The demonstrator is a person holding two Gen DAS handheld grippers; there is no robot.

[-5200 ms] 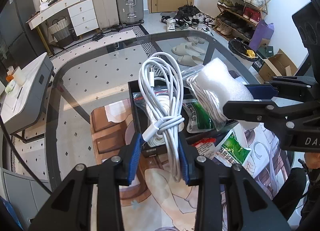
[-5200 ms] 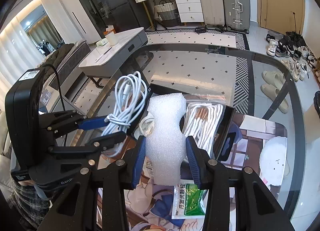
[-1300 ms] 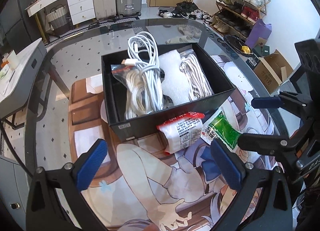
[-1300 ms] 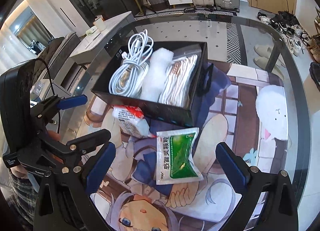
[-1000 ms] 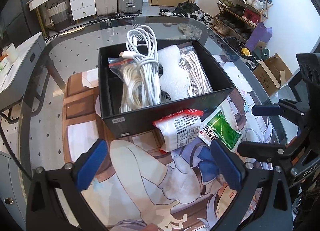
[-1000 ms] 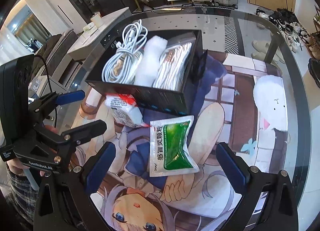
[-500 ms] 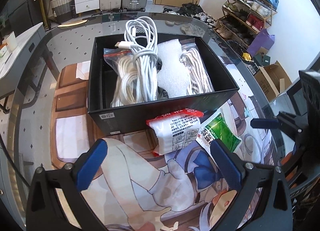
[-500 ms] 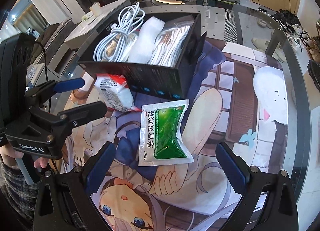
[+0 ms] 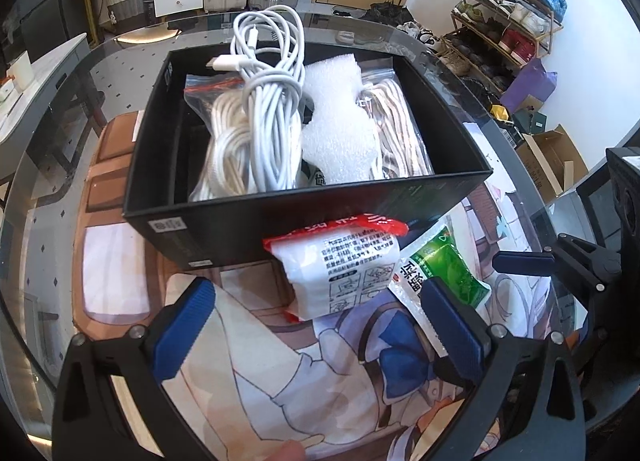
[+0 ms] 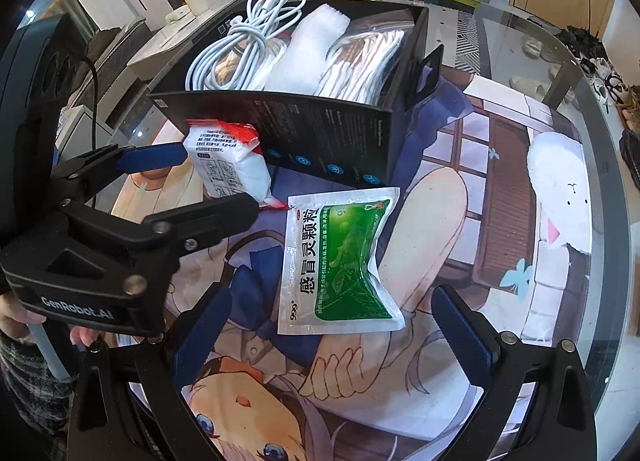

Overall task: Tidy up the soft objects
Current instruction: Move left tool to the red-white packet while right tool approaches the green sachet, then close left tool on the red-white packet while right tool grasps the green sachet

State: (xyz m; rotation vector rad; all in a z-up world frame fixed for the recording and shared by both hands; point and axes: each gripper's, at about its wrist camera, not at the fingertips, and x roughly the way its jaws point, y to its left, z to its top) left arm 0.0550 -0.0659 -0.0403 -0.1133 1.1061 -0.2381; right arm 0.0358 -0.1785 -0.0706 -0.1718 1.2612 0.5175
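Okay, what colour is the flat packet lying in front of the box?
Green with white edges, clearest in the right wrist view: flat packet.

The tall black cardboard box (image 9: pixel 304 217) blocks the far side, packed with white coiled cables (image 9: pixel 264 109) and white foam (image 9: pixel 340 133). Bare printed mat (image 10: pixel 500 189) right of the green-and-white sachet (image 10: pixel 340 261) leaves open room on the tabletop.

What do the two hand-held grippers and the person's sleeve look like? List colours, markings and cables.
Both are matte black plastic frames with silver screws and ribbed blue finger pads. The left hand-held gripper carries white "GenRobot.AI" lettering on its side, a boxy black housing behind it and a thin black cable looping above. The right hand-held gripper shows the same black arms and blue pads. A dark checked sleeve covers the wrist of the left hand.
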